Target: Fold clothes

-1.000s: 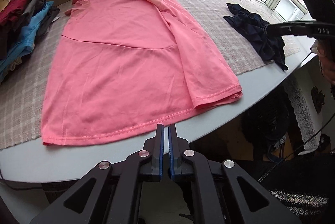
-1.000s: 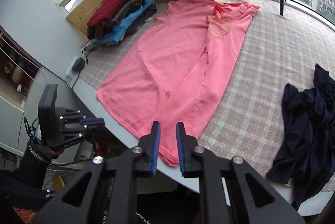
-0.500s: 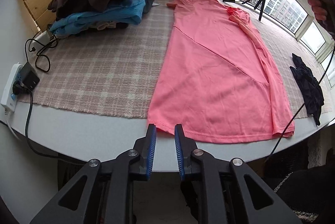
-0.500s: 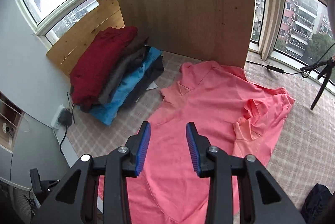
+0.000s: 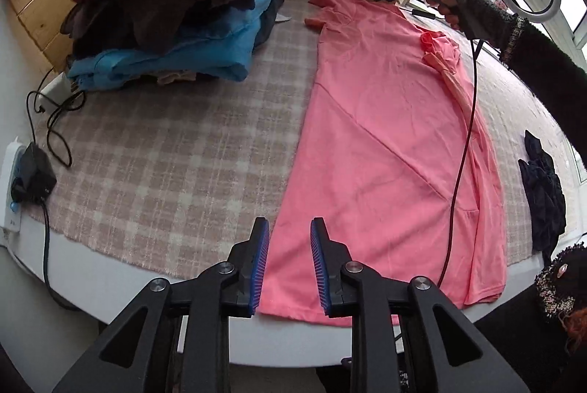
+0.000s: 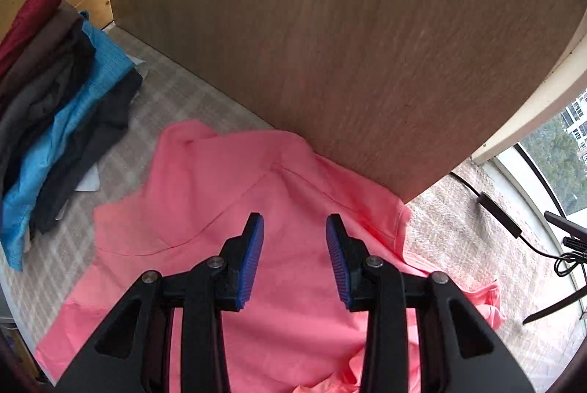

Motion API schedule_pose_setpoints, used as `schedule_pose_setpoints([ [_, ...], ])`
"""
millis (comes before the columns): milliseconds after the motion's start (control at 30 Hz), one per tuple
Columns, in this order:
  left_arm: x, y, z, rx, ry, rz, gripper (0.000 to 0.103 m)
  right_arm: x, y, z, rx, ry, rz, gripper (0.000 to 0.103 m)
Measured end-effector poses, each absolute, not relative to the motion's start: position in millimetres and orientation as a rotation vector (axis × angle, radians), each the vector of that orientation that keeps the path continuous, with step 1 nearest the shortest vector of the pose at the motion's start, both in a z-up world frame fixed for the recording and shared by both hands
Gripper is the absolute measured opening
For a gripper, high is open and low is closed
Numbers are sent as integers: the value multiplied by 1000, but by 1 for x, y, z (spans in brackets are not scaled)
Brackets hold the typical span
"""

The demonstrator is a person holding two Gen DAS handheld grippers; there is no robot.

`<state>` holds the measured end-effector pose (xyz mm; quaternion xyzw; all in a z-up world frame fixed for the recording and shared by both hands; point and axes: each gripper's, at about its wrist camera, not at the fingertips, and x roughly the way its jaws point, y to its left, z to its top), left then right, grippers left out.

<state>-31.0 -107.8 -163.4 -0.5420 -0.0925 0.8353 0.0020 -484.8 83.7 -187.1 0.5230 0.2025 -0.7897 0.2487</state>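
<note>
Pink shirt [image 5: 389, 143] flat on checked mat [image 5: 165, 150], long axis 12-to-6. Left gripper [image 5: 289, 261] parted, empty, at hem corner, 6 o'clock. Right gripper [image 6: 294, 255] parted, empty, over collar end, 12 o'clock.

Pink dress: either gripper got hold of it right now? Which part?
Nothing held. Left gripper is open over the pink dress hem corner; right gripper is open above its shoulder end. No cloth between either pair of fingers.
</note>
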Motion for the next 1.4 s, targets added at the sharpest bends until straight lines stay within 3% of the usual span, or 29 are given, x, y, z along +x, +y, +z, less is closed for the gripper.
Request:
schedule_pose_setpoints([
  [200, -166, -75, -156, -1590, -166, 2610, 29, -493, 117, -201, 1405, 450, -2156, 35],
  [433, -336, -76, -167, -1539, -164, 2650, 30, -483, 134, -216, 1423, 468, -2189, 35],
  [633, -423, -94, -205, -1632, -215, 2610, 31, -479, 144, -219, 1422, 435, -2199, 35],
  [767, -438, -95, -228, -1650, -245, 2519, 27, -478, 146, -217, 1409, 452, -2187, 36],
  [800, -437, -92, -230, -1639, -231, 2507, 15, -478, 147, -217, 1405, 450, -2184, 37],
  [867, -434, -87, -229, -1610, -195, 2509, 2, -478, 149, -216, 1397, 447, -2182, 38],
  [1067, -391, -97, -169, -1307, -334, 2637, 2, -477, 151, -213, 1412, 454, -2198, 41],
  [1133, -381, -91, -166, -1272, -309, 2623, 1, -480, 153, -213, 1434, 441, -2204, 48],
  [1167, -380, -86, -171, -1278, -283, 2583, 9, -481, 155, -212, 1445, 432, -2202, 48],
  [1200, -380, -80, -179, -1334, -253, 2548, 26, -483, 156, -211, 1455, 424, -2202, 48],
  [1233, -380, -75, -189, -1408, -221, 2513, 31, -483, 157, -210, 1468, 422, -2205, 48],
  [1400, -328, -83, -197, -1513, -248, 2524, 28, -474, 154, -181, 1426, 286, -2186, 48],
])
